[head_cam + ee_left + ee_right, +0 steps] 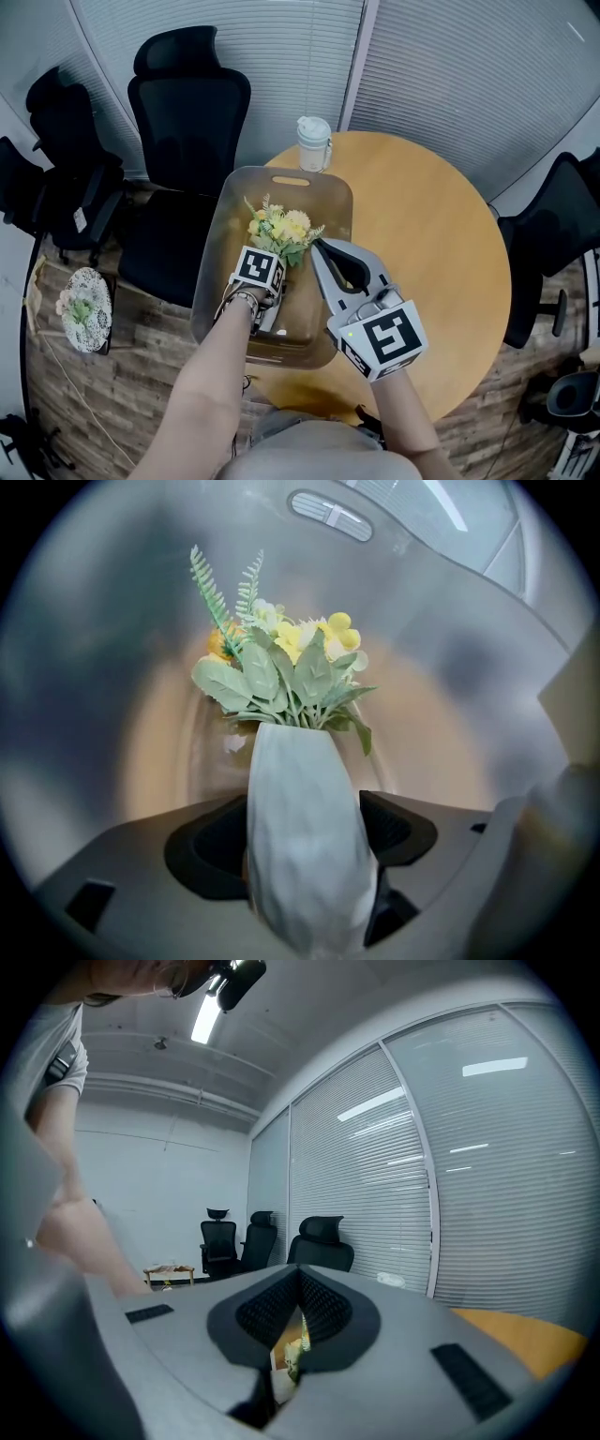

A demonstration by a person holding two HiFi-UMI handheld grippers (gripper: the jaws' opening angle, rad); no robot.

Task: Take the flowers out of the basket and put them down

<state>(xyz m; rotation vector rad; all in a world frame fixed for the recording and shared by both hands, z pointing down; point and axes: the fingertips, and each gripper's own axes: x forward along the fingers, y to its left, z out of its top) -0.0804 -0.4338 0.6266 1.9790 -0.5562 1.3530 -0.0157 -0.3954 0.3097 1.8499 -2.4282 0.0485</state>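
Your left gripper (267,300) clamps the vase (305,855) of flowers (291,663) inside the basket (339,187) for lift-out, while your right gripper (319,246) idles closed and empty.

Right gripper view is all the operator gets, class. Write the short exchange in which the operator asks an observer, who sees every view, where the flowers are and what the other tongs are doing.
Operator: My right tongs are shut, with only a scrap of yellow showing under them. Where are the flowers?
Observer: They are in a white vase inside the translucent basket on the round table.
Operator: And the left tongs?
Observer: They are closed on the vase's body, with a pad against each of its sides.
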